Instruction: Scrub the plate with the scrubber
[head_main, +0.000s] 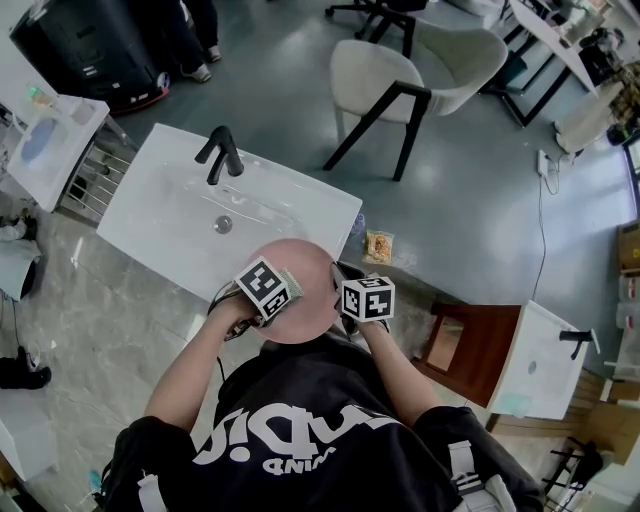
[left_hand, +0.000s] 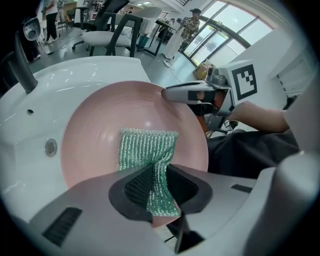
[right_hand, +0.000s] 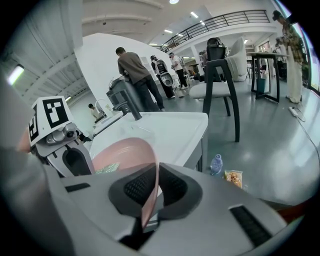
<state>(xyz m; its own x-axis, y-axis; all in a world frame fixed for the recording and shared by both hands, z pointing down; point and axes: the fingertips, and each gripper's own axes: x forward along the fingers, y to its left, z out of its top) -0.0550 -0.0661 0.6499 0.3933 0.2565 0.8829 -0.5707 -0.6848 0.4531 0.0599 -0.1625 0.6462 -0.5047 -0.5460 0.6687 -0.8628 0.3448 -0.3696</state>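
Head view: pink plate (head_main: 305, 315) at lower centre, held over the near edge of white sink (head_main: 160, 200), with black faucet (head_main: 220, 155) up-left. Left gripper (head_main: 280, 292) over the plate's left part, right gripper (head_main: 345, 298) at its right rim. Marker cubes on top of both.

Left gripper view: clamped tight on green scrubber (left_hand: 145, 147), pinched at its lower edge at bottom centre. Rest of the mesh spread flat against the plate's inner face, mid-frame. Right gripper's tips at upper right, biting the plate rim. Sink drain (left_hand: 50, 147) at left, behind the plate.

Right gripper view: closed on the plate rim, thin pink edge sandwiched between the pads at bottom centre, plate tilted up toward frame left. Left gripper at left, with a bit of scrubber on the plate beside it. Bottle (right_hand: 216, 164) and snack bag (right_hand: 233, 177) on the floor, right of centre.

Handling, as a judgement: plate probably stiff, fairly light and smooth, likely slippery when wet, breakable if dropped on the sink. Best taken at the rim with a deep bite, to resist the scrubbing push. Scrubber soft, floppy and very light. Best pinched at one edge, leaving a free flap to press flat and rub.
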